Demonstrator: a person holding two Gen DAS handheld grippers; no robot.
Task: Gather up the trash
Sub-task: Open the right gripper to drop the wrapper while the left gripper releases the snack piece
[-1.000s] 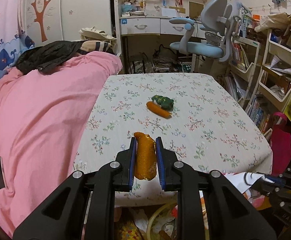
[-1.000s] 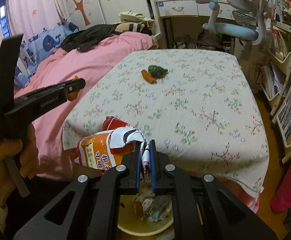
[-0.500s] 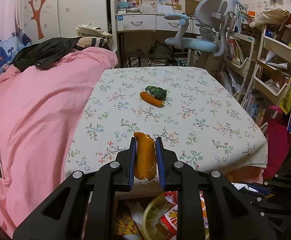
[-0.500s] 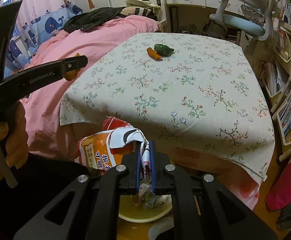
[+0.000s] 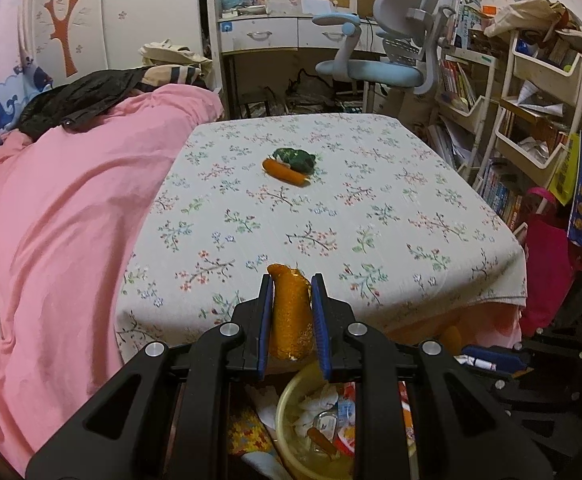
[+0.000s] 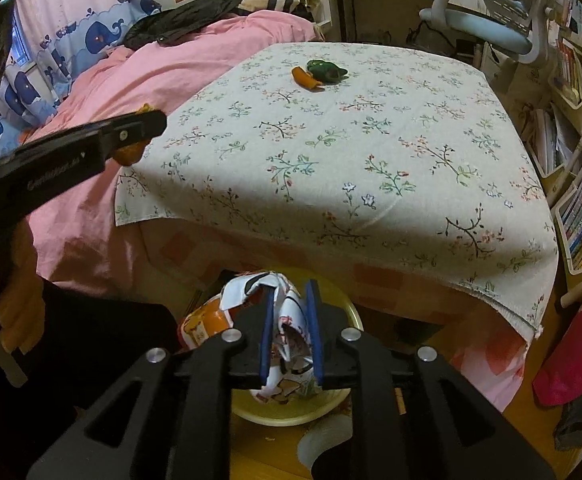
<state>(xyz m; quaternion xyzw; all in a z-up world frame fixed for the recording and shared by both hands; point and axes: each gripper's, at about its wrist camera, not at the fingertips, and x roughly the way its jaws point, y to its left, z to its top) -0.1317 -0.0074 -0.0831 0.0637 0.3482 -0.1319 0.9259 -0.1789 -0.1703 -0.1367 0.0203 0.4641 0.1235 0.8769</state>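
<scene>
My left gripper (image 5: 291, 280) is shut on an orange food scrap (image 5: 291, 316), held over the table's near edge above a yellow bin (image 5: 287, 396) on the floor. In the right wrist view it (image 6: 147, 128) shows from the side at the left, still with the scrap (image 6: 131, 154). My right gripper (image 6: 289, 292) hangs over the bin (image 6: 347, 308). Its jaws are opening, and a crumpled orange-and-white snack wrapper (image 6: 291, 328) sits loosely between them. A carrot (image 5: 285, 172) and a green lump (image 5: 295, 159) lie mid-table.
The flowered tablecloth (image 5: 371, 200) covers a low table. A pink duvet (image 5: 51, 220) lies to the left, and a desk chair (image 5: 391, 60) and bookshelves (image 5: 531, 120) stand behind and to the right. The bin holds several scraps. A person's hand (image 6: 15, 280) grips the left tool.
The right jaws have parted around the wrapper, which has sagged toward the bin. Both grippers have sunk, so the bin shows more in both views.
</scene>
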